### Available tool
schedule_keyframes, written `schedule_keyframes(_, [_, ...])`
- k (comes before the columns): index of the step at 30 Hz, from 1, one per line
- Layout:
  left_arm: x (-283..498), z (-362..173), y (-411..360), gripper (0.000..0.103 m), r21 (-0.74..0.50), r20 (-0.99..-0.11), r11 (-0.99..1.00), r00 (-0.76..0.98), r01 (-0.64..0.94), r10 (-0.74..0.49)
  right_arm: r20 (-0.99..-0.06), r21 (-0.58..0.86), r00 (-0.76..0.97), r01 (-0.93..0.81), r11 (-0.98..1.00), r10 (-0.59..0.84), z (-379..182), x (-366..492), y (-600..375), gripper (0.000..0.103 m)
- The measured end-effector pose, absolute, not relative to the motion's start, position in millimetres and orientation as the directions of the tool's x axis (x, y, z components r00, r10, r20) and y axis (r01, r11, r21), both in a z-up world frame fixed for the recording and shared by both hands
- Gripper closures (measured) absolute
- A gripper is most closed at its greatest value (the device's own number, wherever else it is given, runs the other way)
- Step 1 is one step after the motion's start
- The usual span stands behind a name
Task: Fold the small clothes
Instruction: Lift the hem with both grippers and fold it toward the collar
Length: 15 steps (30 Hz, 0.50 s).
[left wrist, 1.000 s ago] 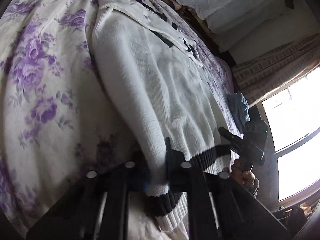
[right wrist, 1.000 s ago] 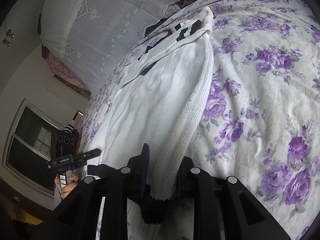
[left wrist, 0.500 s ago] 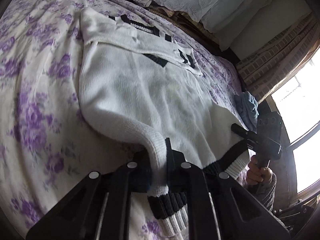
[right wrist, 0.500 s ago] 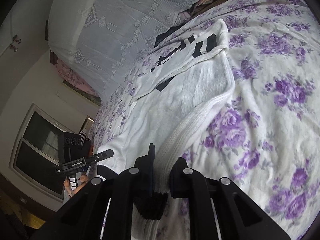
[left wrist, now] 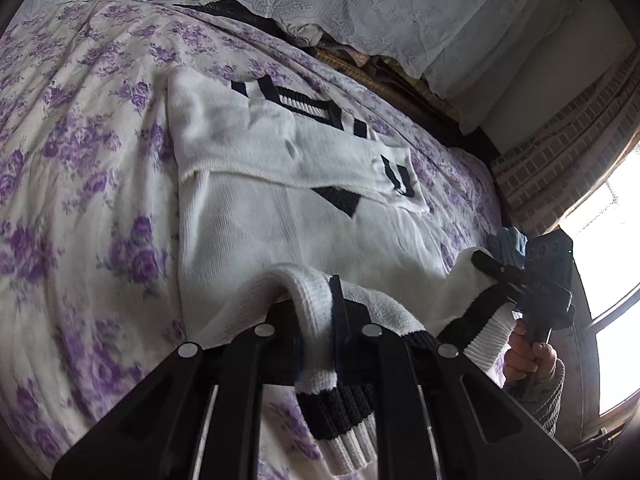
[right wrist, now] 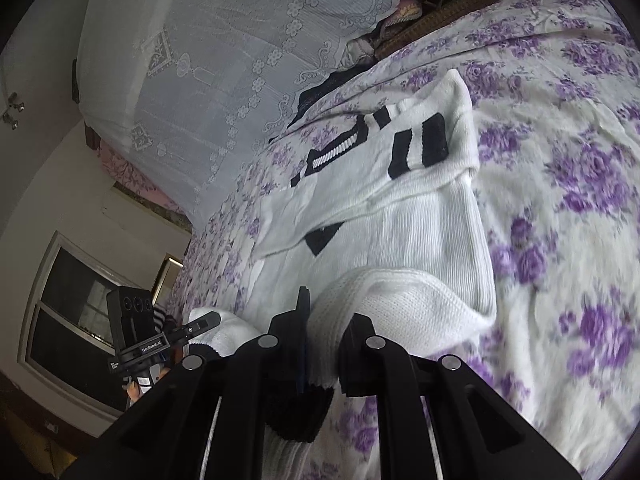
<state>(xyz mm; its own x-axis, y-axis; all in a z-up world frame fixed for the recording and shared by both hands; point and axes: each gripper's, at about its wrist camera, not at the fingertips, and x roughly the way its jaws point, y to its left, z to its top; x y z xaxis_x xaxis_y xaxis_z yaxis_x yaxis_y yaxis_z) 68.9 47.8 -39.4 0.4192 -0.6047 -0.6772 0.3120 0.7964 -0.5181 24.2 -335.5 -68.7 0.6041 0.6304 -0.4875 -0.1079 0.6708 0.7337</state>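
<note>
A bed covered in a white bedspread [left wrist: 80, 208] printed with purple roses fills most of both views. Along its far edge hangs a pale lace cloth [left wrist: 360, 4], draped over whatever stands behind the bed. A window [left wrist: 616, 280] glows at the right of the left wrist view, with a checked curtain [left wrist: 560, 152] beside it; a darker window [right wrist: 80, 320] sits at the left of the right wrist view.

The white sweater [left wrist: 280, 216] with black bands lies on the bedspread, near the middle of the bed. Its far part rests flat, with the sleeves folded across the chest. Its near hem is raised off the bed and curls back over the body.

The left gripper [left wrist: 320, 320] is clenched on the near left corner of the sweater, the black-and-white ribbed hem hanging below its fingers. The right gripper [right wrist: 328, 344] is likewise clamped on the near right corner, with the knit bunched between its fingers.

A small blue cloth [left wrist: 510, 246] lies at the right edge of the bed, partly hidden behind the right gripper. The person's right hand [left wrist: 528, 360] grips that tool's handle.
</note>
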Motion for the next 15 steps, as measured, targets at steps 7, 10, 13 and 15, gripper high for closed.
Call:
schedule_keyframes(7, [101, -33, 49, 0.093, -0.519, -0.672, 0.804, 0.442, 0.291, -0.594, -0.48, 0.752, 0.617, -0.078, 0.655, 0.624, -69, 60, -346, 0.091])
schedule_keyframes(10, [119, -30, 47, 0.093, -0.516, -0.673, 0.808, 0.448, 0.286, -0.588, -0.478, 0.756, 0.621, -0.071, 0.651, 0.622, -69, 76, -350, 0.091])
schedule_keyframes(13, [134, -28, 45, 0.093, -0.514, -0.672, 0.811, 0.455, 0.281, -0.584, -0.475, 0.761, 0.625, -0.062, 0.646, 0.62, -69, 92, -352, 0.091])
schedule_keyframes(15, [144, -26, 45, 0.093, -0.519, -0.667, 0.808, 0.459, 0.278, -0.586, -0.47, 0.765, 0.627, -0.061, 0.641, 0.621, -69, 103, -354, 0.091])
